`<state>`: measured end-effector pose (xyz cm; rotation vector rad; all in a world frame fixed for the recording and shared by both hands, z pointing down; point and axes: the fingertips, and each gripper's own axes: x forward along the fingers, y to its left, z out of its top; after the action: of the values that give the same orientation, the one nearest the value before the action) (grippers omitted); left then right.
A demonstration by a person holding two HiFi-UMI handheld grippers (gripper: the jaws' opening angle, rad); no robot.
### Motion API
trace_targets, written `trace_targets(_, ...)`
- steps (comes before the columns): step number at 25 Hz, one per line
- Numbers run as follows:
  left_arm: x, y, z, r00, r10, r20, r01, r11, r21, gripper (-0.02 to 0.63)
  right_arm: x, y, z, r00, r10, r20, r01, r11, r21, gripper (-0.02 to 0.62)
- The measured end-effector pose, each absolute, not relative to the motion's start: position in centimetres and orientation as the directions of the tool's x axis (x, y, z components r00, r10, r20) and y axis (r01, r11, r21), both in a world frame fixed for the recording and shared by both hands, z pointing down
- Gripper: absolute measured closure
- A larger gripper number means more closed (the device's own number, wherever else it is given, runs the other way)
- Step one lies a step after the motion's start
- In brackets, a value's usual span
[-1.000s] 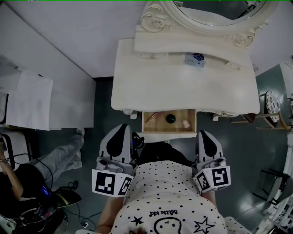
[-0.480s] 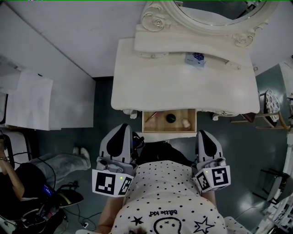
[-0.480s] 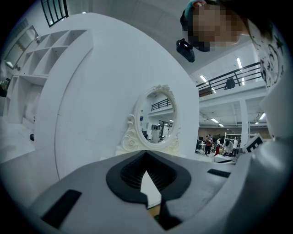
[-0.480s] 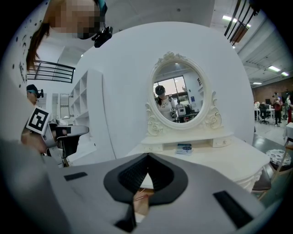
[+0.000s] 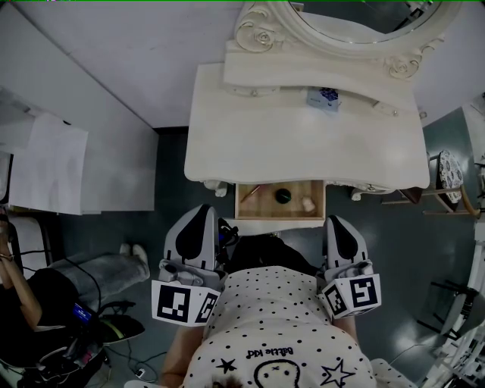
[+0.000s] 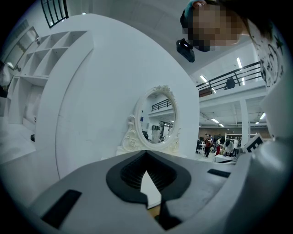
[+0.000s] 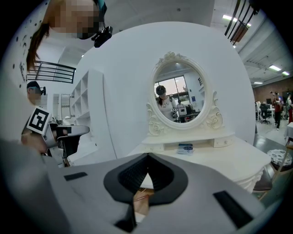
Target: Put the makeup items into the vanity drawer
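Note:
The white vanity (image 5: 303,151) has its wooden drawer (image 5: 244,206) pulled open at the front. In the drawer lie a black round item (image 5: 283,195), a small pinkish item (image 5: 307,204) and a thin stick (image 5: 251,192). A small blue-and-white box (image 5: 323,99) rests on the shelf under the oval mirror (image 5: 356,23); the right gripper view shows the box (image 7: 185,148) too. My left gripper (image 5: 202,212) and right gripper (image 5: 340,222) hover close to my body, just short of the drawer front. Both are shut and hold nothing.
Another person (image 5: 45,303) sits on the floor at the lower left among cables. White shelving (image 5: 45,167) stands to the left. A small wooden side stand with a patterned round thing (image 5: 447,170) is to the right of the vanity.
Both grippers stay still. The seated person at the left has drawn their legs in and shifted.

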<state>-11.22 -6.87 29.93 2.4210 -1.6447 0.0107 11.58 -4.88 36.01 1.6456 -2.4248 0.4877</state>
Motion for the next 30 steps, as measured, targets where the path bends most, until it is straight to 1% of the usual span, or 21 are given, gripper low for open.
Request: trace_targets(30,-11.02,-7.12,30.02,0.38,-0.917,0.12,-0.918,-0.357,0.174,0.604,11.56,-5.13,36.31,-0.382,-0.865,0.325,-0.923,0.343,-0.172,0.588)
